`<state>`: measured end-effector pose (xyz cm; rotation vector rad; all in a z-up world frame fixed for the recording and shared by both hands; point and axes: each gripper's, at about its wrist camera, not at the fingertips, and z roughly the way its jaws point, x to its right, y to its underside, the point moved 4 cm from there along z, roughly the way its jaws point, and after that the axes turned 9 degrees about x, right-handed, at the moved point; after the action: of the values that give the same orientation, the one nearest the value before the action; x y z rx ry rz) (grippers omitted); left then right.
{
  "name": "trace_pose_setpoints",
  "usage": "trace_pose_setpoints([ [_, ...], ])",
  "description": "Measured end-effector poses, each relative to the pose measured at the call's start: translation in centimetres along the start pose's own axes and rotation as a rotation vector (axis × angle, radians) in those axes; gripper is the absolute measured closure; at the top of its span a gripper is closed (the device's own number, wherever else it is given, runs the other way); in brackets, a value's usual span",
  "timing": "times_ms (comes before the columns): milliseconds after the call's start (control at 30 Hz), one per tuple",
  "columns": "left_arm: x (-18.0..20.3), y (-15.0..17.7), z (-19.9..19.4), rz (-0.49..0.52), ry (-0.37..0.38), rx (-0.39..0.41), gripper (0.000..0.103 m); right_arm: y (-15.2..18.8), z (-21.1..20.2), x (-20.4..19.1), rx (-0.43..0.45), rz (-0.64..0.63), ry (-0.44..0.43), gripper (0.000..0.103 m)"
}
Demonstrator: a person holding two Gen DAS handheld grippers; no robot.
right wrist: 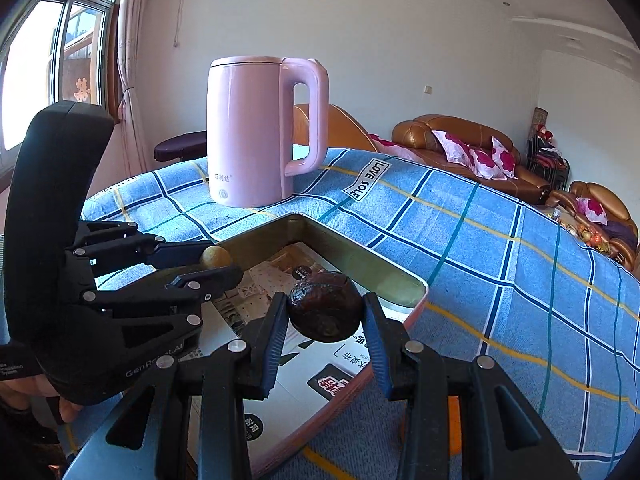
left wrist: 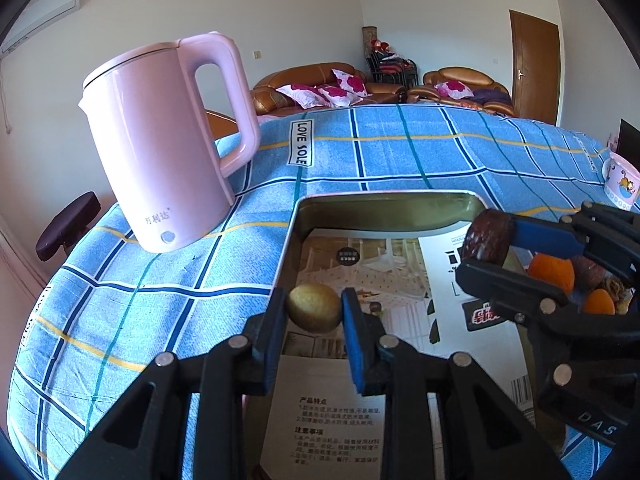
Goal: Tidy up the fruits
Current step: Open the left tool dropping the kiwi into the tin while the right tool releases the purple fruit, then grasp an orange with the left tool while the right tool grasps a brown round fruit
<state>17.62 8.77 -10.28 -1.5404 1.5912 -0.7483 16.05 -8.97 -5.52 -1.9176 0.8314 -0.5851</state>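
1. Your left hand-held gripper (left wrist: 314, 308) is clamped on the kiwi (left wrist: 315, 307), over the tray's (left wrist: 384, 210) left side.
2. Your right hand-held gripper (right wrist: 325, 308) is clamped on the dark fruit (right wrist: 325, 306), at the kiwi's 3 o'clock.
3. Tray floor lies toward 12 o'clock, below both.

cup (left wrist: 621, 184): cut by right edge | oranges (left wrist: 554, 274): partly hidden behind hand-held gripper

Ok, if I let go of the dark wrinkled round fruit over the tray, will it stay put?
The dark wrinkled round fruit is rounded, so it probably rolls. The tray is lined with smooth paper, likely little grip, though its raised rim should stop it.
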Motion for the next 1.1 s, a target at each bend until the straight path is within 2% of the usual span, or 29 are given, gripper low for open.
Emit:
trace_pose_setpoints([
  [233,-0.1,0.0,0.0,-0.006,0.002,0.004,0.071,0.1,0.3,-0.3,-0.011,-0.005,-0.003,0.063],
  [300,0.1,0.1,-0.2,-0.016,0.028,0.004,0.06,0.2,0.2,-0.3,-0.014,0.0,-0.008,0.063],
  [367,0.1,0.2,-0.5,-0.027,0.029,0.002,0.057,0.2,0.1,-0.5,-0.011,-0.002,-0.012,0.059],
  [433,0.1,0.2,-1.2,-0.04,0.049,0.012,0.048,0.2,-0.4,-0.2,0.0,-0.001,0.005,0.05],
  [500,0.3,0.2,-2.4,-0.047,0.069,0.035,0.026,0.2,-1.3,0.4,0.016,0.028,0.005,0.046],
  [567,0.4,0.3,-4.1,-0.041,0.033,0.091,0.008,0.3,-2.7,1.0,0.031,0.049,0.01,0.044],
  [600,0.5,0.4,-5.0,-0.037,0.026,0.117,0.002,0.5,-3.7,1.3,0.04,0.046,0.019,0.043],
  [700,1.2,1.0,-6.6,-0.042,0.038,0.148,0.002,1.6,-7.0,2.6,0.059,0.029,0.084,0.04],
  [900,3.3,2.6,-7.3,-0.047,0.046,0.147,0.002,5.4,-13.1,4.9,0.059,0.057,0.187,0.039],
  [1000,3.9,2.5,-7.9,-0.022,0.023,0.173,0.002,6.5,-15.0,5.1,0.056,0.065,0.204,0.039],
  [1100,4.1,2.5,-7.7,-0.025,0.02,0.162,0.002,7.7,-15.1,4.9,0.003,0.055,0.199,0.039],
])
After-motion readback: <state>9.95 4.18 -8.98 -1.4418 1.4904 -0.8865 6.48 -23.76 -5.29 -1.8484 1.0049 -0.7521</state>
